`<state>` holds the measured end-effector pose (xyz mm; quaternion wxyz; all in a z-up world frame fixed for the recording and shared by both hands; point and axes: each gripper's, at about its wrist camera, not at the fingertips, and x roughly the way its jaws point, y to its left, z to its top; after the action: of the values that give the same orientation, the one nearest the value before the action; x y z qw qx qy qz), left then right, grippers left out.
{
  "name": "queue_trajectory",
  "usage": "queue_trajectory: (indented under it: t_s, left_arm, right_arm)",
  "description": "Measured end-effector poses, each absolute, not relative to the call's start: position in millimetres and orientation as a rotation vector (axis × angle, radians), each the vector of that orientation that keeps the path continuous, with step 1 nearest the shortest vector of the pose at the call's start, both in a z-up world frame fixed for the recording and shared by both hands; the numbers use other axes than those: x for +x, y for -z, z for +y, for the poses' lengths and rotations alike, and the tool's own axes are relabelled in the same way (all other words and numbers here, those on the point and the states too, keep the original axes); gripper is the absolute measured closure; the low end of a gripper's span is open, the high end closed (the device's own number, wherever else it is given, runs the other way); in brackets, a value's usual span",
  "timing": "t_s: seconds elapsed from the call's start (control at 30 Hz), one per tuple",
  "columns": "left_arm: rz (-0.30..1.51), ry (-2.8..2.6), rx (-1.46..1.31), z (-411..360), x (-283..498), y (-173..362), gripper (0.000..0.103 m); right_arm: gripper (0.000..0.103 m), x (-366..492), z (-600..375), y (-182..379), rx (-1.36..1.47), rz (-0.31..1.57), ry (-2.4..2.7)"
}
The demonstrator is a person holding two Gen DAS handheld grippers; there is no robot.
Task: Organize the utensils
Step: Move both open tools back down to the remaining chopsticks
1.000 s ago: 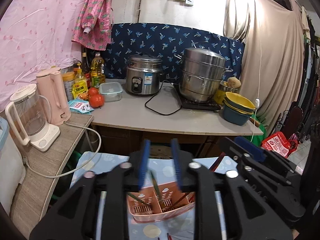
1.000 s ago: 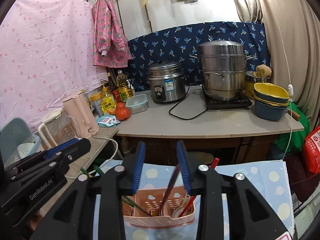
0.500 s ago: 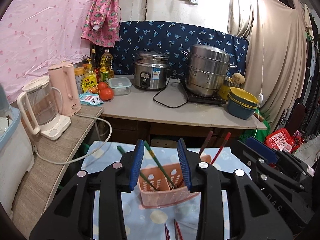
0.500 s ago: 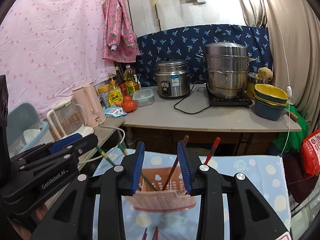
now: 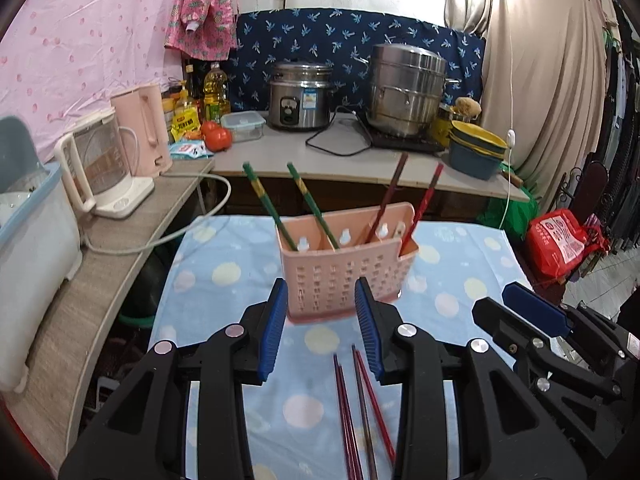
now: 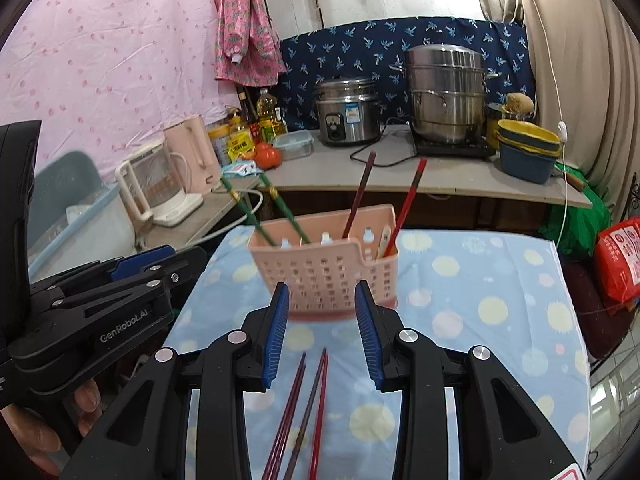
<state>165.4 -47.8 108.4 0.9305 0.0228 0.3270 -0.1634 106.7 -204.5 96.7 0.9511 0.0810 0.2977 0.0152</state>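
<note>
Lower ends of the green chopsticks [image 5: 288, 204] and red chopsticks [image 5: 394, 196] hidden inside the pink basket [image 5: 344, 268], with compartment floors out of sight and the pale utensil [image 6: 383, 240] at the basket's right end mostly concealed, kind unclear. Loose red chopsticks [image 5: 356, 412] on the dotted cloth [image 5: 224, 272] cut off by the bottom edge in both views and slightly blurred, exact count uncertain. Print on the bottles and packets [image 6: 240, 142] at the counter's left end too small to read; left gripper [image 6: 100, 300] only partly in the right wrist view, fingertips hard to make out.
</note>
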Motion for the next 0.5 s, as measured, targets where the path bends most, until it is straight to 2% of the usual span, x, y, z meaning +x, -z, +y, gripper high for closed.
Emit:
queue_trajectory:
  t_s: [0.5]
  left_arm:
    - [0.806,0.299,0.057,-32.8,101.1,-35.4,0.07]
  right_arm:
    - [0.069,31.5,-180.9,-9.6,0.14,0.793,-0.041]
